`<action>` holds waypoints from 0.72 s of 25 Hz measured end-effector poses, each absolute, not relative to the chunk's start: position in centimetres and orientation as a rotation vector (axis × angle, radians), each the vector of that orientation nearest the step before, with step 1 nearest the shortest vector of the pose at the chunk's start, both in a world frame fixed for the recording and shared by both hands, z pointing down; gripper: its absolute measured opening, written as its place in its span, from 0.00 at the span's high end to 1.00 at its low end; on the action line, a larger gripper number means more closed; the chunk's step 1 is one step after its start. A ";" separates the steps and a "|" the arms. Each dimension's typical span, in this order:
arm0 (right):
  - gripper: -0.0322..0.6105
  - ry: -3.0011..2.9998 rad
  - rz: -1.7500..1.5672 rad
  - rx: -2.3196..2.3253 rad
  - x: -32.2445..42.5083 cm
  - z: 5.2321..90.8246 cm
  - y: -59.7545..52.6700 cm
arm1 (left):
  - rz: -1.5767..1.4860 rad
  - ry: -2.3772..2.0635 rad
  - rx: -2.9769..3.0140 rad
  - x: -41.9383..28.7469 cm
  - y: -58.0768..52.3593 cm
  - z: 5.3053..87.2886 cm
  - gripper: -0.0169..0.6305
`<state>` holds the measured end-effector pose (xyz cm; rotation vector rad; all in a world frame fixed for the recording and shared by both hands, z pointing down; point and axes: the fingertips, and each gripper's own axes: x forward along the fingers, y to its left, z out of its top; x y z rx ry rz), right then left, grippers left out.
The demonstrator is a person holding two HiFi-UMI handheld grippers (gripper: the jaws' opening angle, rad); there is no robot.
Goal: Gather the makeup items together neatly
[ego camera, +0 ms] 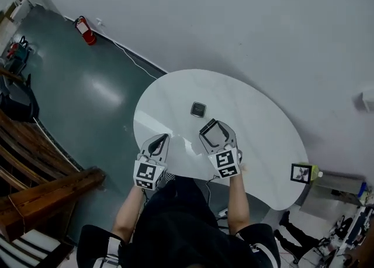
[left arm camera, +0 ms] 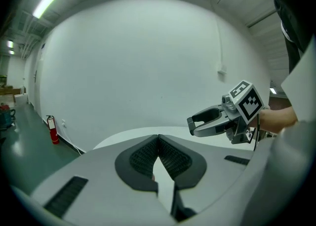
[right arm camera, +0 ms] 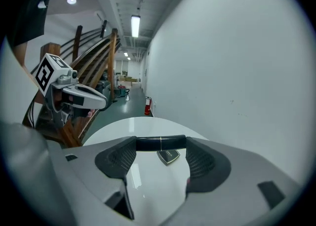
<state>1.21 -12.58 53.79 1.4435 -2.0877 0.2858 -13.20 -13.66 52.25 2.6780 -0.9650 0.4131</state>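
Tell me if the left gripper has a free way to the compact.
Probably yes: the compact lies alone on the table ahead of the left gripper, nothing between. The right gripper, holding a black tube, stands aside.

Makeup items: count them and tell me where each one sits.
2. A black tube is held between the jaws of the right gripper; a dark square compact lies on the white table just beyond. More could be hidden from view.

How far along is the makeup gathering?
Done: nothing grouped yet. In hand: the right gripper is shut on a black tube, apart from the dark compact lying on the table. The left gripper is shut and empty. Left: set the tube beside the compact.
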 end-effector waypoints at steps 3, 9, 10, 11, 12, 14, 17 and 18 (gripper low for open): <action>0.48 -2.046 0.331 1.549 2.4 53.1 -8.6 | 0.401 -0.894 2.724 -11.9 -11.0 51.3 0.95; 0.48 -1.954 0.370 1.721 4.4 52.2 -1.6 | 0.410 -0.730 2.799 -9.7 -5.5 50.8 0.95; 0.48 -1.936 0.373 1.743 4.7 52.1 -0.5 | 0.411 -0.704 2.810 -9.3 -4.7 50.6 0.95; 0.48 -1.918 0.377 1.763 5.0 52.0 0.7 | 0.412 -0.677 2.820 -8.9 -3.9 50.5 0.95; 0.48 -1.901 0.383 1.782 5.2 51.9 1.8 | 0.414 -0.650 2.830 -8.5 -3.0 50.4 0.95; 0.48 -1.868 0.398 1.823 5.8 51.7 4.0 | 0.413 -0.602 2.849 -7.6 -1.6 50.0 0.95; 0.48 -1.821 0.421 1.879 7.0 51.7 6.9 | 0.407 -0.516 2.875 -5.9 0.4 50.0 0.95; 0.48 -1.806 0.427 1.896 7.4 51.7 7.7 | 0.407 -0.488 2.884 -5.4 1.1 50.1 0.95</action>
